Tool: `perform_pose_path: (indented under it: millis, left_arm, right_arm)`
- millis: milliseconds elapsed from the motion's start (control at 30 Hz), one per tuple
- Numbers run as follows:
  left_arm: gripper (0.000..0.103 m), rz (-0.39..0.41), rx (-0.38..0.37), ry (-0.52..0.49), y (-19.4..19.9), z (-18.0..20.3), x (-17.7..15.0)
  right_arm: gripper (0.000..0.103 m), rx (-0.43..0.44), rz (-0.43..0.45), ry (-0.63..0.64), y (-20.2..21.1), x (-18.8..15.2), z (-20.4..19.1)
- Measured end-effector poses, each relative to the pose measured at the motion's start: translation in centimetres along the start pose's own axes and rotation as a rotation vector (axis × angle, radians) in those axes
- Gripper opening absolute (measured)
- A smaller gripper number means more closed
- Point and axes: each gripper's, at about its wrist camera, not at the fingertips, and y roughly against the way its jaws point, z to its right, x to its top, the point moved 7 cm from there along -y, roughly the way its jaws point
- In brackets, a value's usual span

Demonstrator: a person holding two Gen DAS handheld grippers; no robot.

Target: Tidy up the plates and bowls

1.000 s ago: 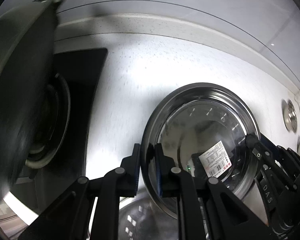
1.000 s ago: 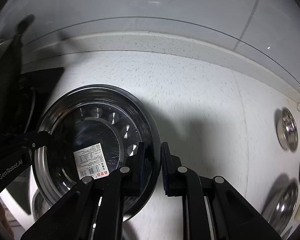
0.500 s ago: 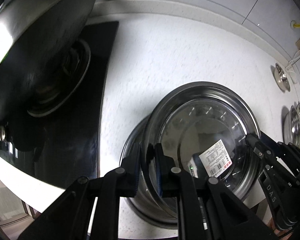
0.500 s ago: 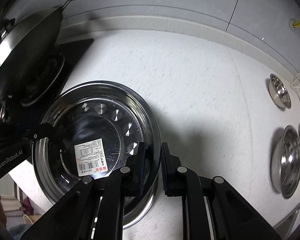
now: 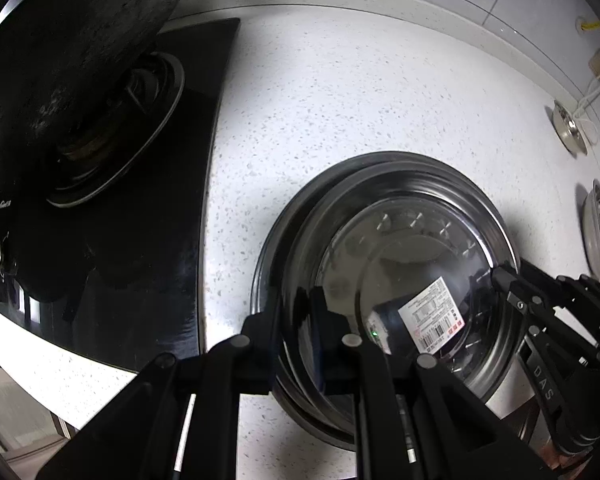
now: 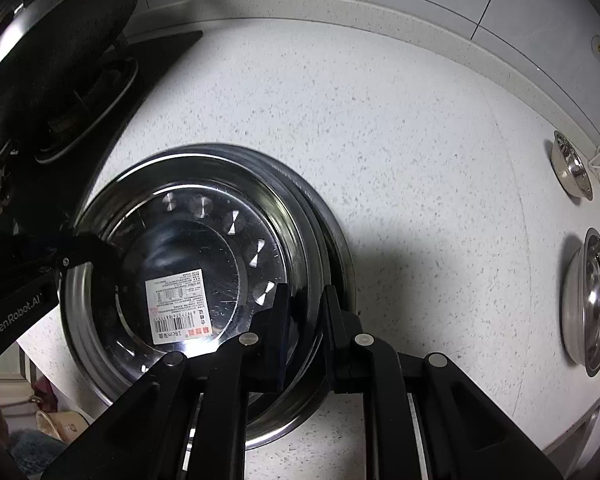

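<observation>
A steel plate with a barcode label [image 5: 432, 264] [image 6: 180, 248] is held by both grippers on opposite rims, nested low over a stack of like steel plates [image 5: 272, 248] [image 6: 332, 240] on the white counter. My left gripper [image 5: 294, 316] is shut on the plate's left rim. My right gripper [image 6: 306, 316] is shut on its right rim. Each gripper shows in the other's view, the right one in the left wrist view [image 5: 540, 312] and the left one in the right wrist view [image 6: 32, 276].
A black hob [image 5: 148, 200] with a dark wok [image 5: 60, 40] lies left of the stack. Small steel bowls [image 6: 572, 168] [image 6: 592, 304] sit at the counter's right side, also in the left wrist view [image 5: 568, 128]. The counter's front edge [image 6: 572, 436] is close.
Both grippers have carried the labelled plate down toward the counter. It now sits low over the stack of plates, which was only partly visible before.
</observation>
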Motion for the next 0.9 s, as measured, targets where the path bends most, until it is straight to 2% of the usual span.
perform_pose_path:
  millis: [200, 267, 333, 400, 500, 567, 733, 800, 867, 900]
  left_arm:
    - [0.013, -0.001, 0.0, -0.043, -0.5, 0.3, -0.4]
    - [0.014, -0.005, 0.0, -0.054, -0.4, 0.3, -0.3]
    - [0.014, 0.006, 0.006, -0.062, 0.2, 0.2, -0.2]
    - [0.014, 0.021, 0.012, -0.072, 1.0, 0.4, 0.1]
    - [0.015, 0.03, -0.017, -0.071, 2.6, 1.1, 0.7]
    - [0.031, 0.043, -0.047, -0.083, 3.7, 2.4, 1.5]
    - [0.033, 0.074, -0.12, -0.162, 6.2, 8.4, 4.3]
    - [0.038, 0.073, -0.163, -0.191, 6.6, 11.1, 5.4]
    - [0.049, 0.063, -0.222, -0.223, 7.2, 14.8, 6.6]
    - [0.051, 0.057, -0.246, -0.243, 7.2, 16.7, 7.2]
  right_arm:
    - [0.014, -0.06, 0.009, 0.047, -0.4, -0.3, -0.6]
    - [0.023, -0.045, -0.002, 0.032, -0.5, -0.4, -0.6]
    - [0.04, -0.016, 0.001, 0.02, -0.4, -0.5, -0.8]
    - [0.048, -0.048, 0.022, 0.029, 0.3, -0.4, -0.6]
    - [0.049, -0.057, 0.057, 0.032, 1.6, 0.0, -0.1]
    - [0.049, -0.042, 0.078, 0.001, 2.7, 0.1, 1.1]
    - [0.057, -0.01, 0.121, -0.138, 5.3, 0.1, 6.8]
    - [0.062, -0.022, 0.141, -0.209, 6.5, -0.5, 10.6]
    - [0.069, -0.035, 0.161, -0.293, 7.7, -1.3, 15.0]
    - [0.073, -0.042, 0.169, -0.329, 8.2, -1.8, 16.9]
